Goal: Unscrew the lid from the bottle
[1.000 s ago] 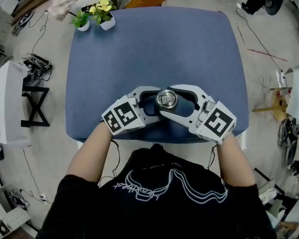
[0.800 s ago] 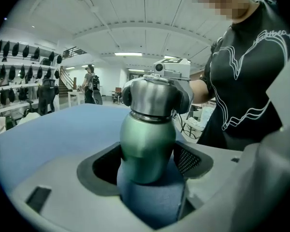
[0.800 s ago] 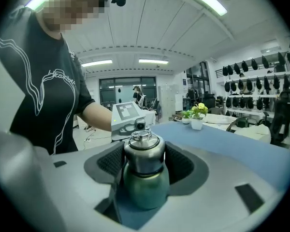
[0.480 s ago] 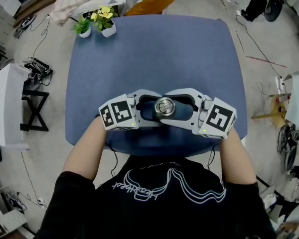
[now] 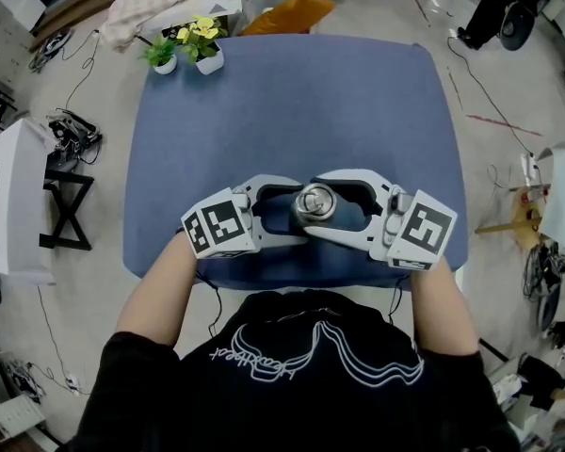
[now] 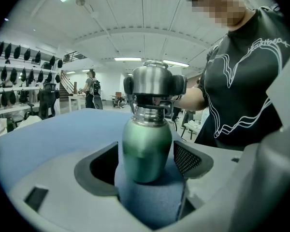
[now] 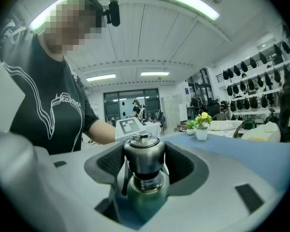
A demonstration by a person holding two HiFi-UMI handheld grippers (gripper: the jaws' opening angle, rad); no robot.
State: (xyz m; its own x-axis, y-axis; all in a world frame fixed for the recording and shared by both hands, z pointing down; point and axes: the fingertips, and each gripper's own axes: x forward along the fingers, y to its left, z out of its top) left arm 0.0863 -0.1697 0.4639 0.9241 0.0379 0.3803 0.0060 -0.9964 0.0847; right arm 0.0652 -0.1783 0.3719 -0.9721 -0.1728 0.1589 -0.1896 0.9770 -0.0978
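Note:
A green metal bottle (image 6: 145,146) with a steel lid (image 5: 314,201) stands upright near the front edge of the blue table (image 5: 292,92). My left gripper (image 5: 292,210) comes in from the left and is shut on the bottle's green body, a pad against each side (image 6: 146,153). My right gripper (image 5: 318,201) reaches in from the right, higher up, and is shut on the lid (image 7: 144,153), whose sides sit between the meshed pads (image 7: 111,163). Below the lid the threaded steel neck (image 6: 149,114) shows. The bottle's foot is hidden by the jaws.
Two small potted plants (image 5: 200,40) (image 5: 162,55) stand at the table's far left corner. The person's torso is just behind the table's front edge. A white cabinet (image 5: 9,196) stands on the floor to the left, with cables and gear around the table.
Both grippers stay on the bottle. The right gripper has swung a little, its marker cube now further right and more level; the left cube has shifted slightly left.

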